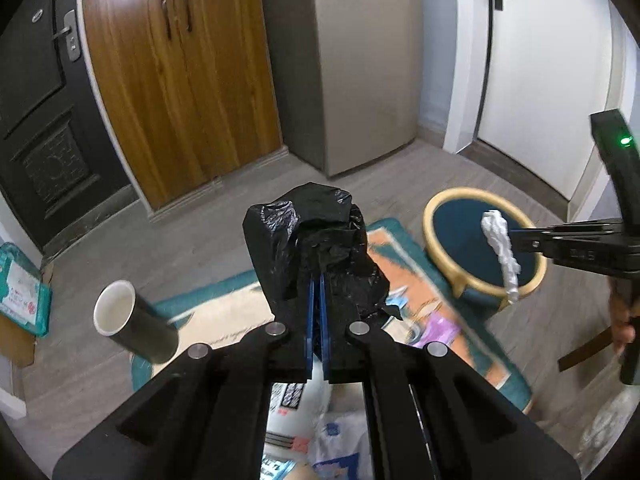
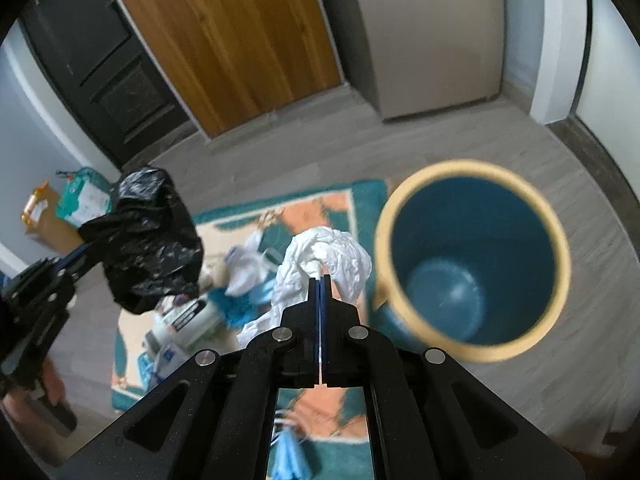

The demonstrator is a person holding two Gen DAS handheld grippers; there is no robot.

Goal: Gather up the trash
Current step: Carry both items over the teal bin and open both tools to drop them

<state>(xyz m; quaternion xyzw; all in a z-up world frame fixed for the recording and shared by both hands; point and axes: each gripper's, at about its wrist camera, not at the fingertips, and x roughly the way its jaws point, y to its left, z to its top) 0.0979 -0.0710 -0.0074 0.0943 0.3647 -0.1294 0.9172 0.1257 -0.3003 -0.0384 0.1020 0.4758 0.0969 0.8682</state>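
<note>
Left gripper (image 1: 319, 280) is pinching the black trash bag (image 1: 316, 248), fingers pressed together on a fold of it; I see the bag bunched up over the fingertips, held off the floor above the rug (image 1: 224, 304)

Right gripper (image 2: 322, 280) is clamped on a crumpled white tissue (image 2: 324, 264), jaws fully closed on it. From the left wrist view the tissue (image 1: 500, 248) hangs off the right gripper (image 1: 516, 240) in front of the bin's opening, above the rim

Blue bin with yellow rim (image 2: 472, 264) stands on the floor just beside the right edge of the rug (image 2: 312, 216); interior looks bare, bottom visible

More trash on the rug: white bottle with a black label (image 2: 188, 316), white plastic bag (image 2: 248, 264), blue crumpled piece (image 2: 236, 308)

Paper cup (image 1: 120, 312) lies on its side at the left edge of the rug, opening toward the camera

Background: wooden cabinet (image 1: 180, 80), grey fridge (image 1: 360, 68), dark door (image 1: 36, 100), white door (image 1: 548, 72). Right view is motion-blurred, fine detail unclear
</note>
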